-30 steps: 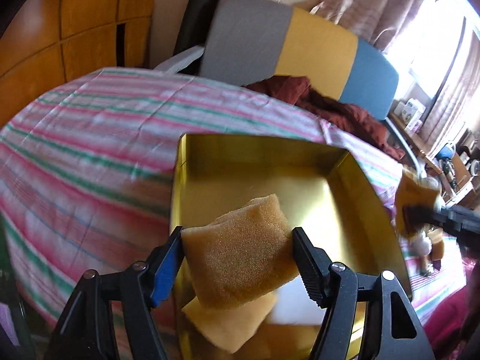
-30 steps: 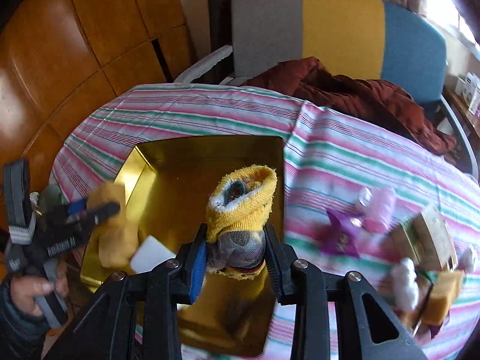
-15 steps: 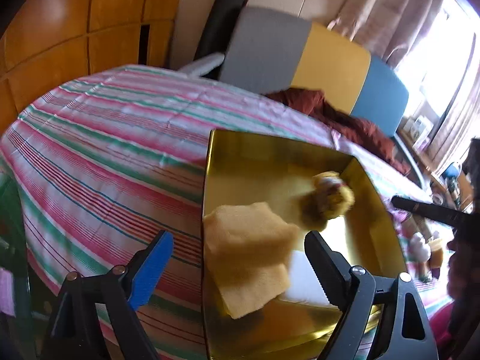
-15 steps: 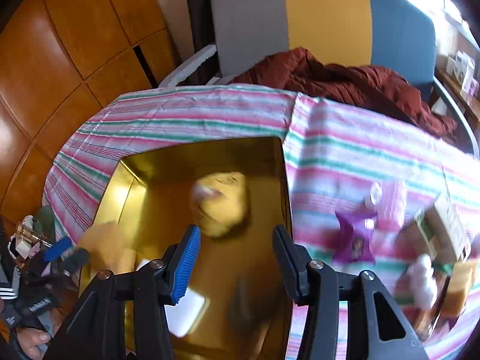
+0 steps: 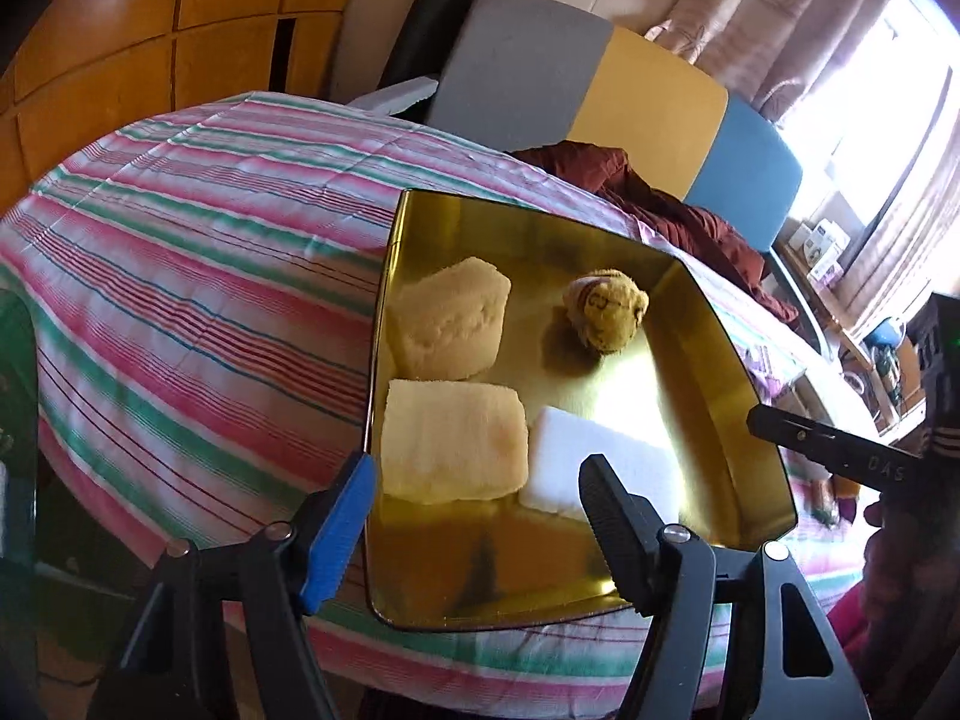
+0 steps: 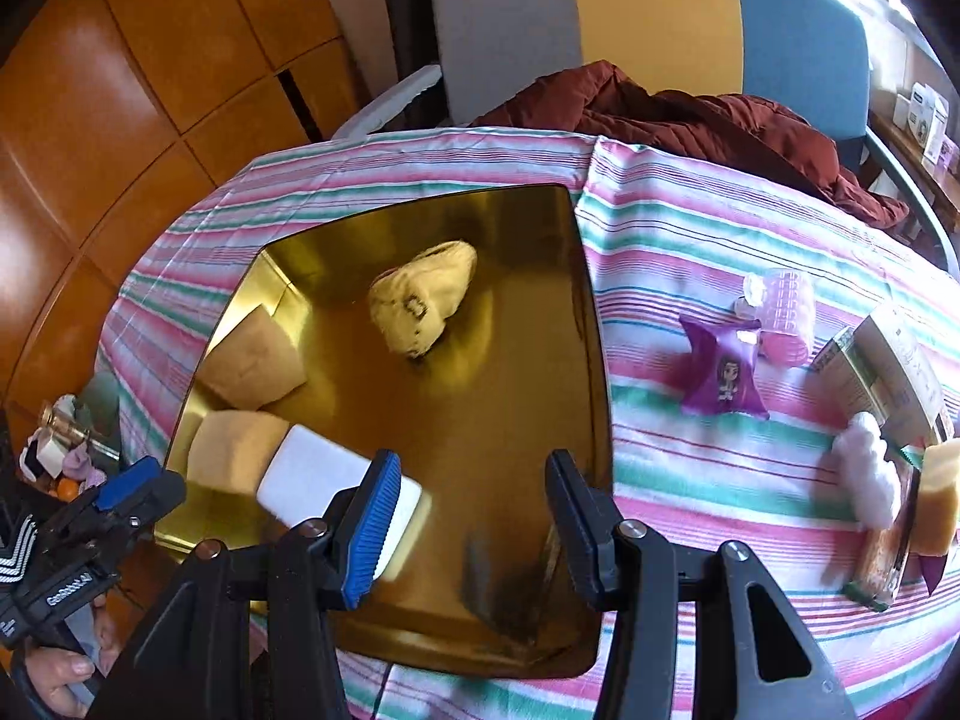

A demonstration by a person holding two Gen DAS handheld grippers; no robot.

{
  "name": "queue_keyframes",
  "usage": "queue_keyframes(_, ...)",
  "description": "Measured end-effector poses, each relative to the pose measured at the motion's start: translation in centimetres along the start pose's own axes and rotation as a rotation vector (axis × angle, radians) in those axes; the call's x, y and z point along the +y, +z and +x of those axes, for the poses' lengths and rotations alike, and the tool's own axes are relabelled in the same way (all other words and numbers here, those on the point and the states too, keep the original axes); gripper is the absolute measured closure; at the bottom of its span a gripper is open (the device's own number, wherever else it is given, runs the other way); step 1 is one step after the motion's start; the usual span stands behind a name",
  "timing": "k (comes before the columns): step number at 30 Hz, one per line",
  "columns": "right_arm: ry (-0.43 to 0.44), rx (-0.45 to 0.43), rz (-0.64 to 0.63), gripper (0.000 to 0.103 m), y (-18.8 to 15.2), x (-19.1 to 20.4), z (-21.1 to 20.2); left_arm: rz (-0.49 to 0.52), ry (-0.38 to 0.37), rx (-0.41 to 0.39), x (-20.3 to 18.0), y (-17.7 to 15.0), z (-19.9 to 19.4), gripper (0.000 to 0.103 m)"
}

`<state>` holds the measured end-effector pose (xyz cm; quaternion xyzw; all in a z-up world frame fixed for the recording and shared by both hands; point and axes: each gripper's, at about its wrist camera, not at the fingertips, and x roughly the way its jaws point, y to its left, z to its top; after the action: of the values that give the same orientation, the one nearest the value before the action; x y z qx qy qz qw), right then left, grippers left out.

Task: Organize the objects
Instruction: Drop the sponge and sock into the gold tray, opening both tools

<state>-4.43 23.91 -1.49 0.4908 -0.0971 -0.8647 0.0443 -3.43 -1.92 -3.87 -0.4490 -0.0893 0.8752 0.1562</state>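
Though glossy, soft-filled rectangular gold tin point(image 5: 720, 324)

Gold tray point(image 5: 384, 300) holds two yellow sponges point(image 5: 450, 447), a white block point(image 5: 576, 468) and a rolled yellow sock point(image 5: 606, 312).

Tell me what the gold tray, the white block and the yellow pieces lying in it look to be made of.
Gold tray: polished metal, by its mirror-like glare and reflections. White block: probably dense foam, matte and smooth. Two yellow pieces: sponge, going by the porous, grainy surface. Rolled yellow sock: knitted fabric, soft and fuzzy.
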Motion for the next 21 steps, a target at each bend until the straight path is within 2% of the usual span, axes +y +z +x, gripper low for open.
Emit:
queue_keyframes(6,0.014,-0.019,-0.021,0.051,-1.3,0.4,-1.2,0.022,-0.012,0.005,-1.1,0.2,0.3,0.031)
queue_keyframes(8,0.02,-0.031,-0.024,0.046,-1.8,0.3,-1.5,0.047,-0.001,-0.01,-1.7,0.3,0.1,0.027)
queue_keyframes(10,0.025,-0.043,-0.021,0.037,-2.2,0.2,-1.7,0.062,0.005,-0.02,-2.1,0.3,0.0,0.025)
queue_keyframes(14,0.024,-0.06,-0.018,0.031,-2.9,0.0,-2.0,0.08,0.014,-0.024,-2.6,0.5,-0.2,0.023)
queue_keyframes(16,0.015,-0.074,-0.024,0.02,-3.1,0.0,-2.2,0.084,0.02,-0.025,-2.8,0.6,-0.3,0.021)
queue_keyframes(21,-0.009,-0.098,-0.02,0.019,-3.3,-0.5,-2.6,0.099,0.02,-0.037,-3.6,0.8,-0.6,0.017)
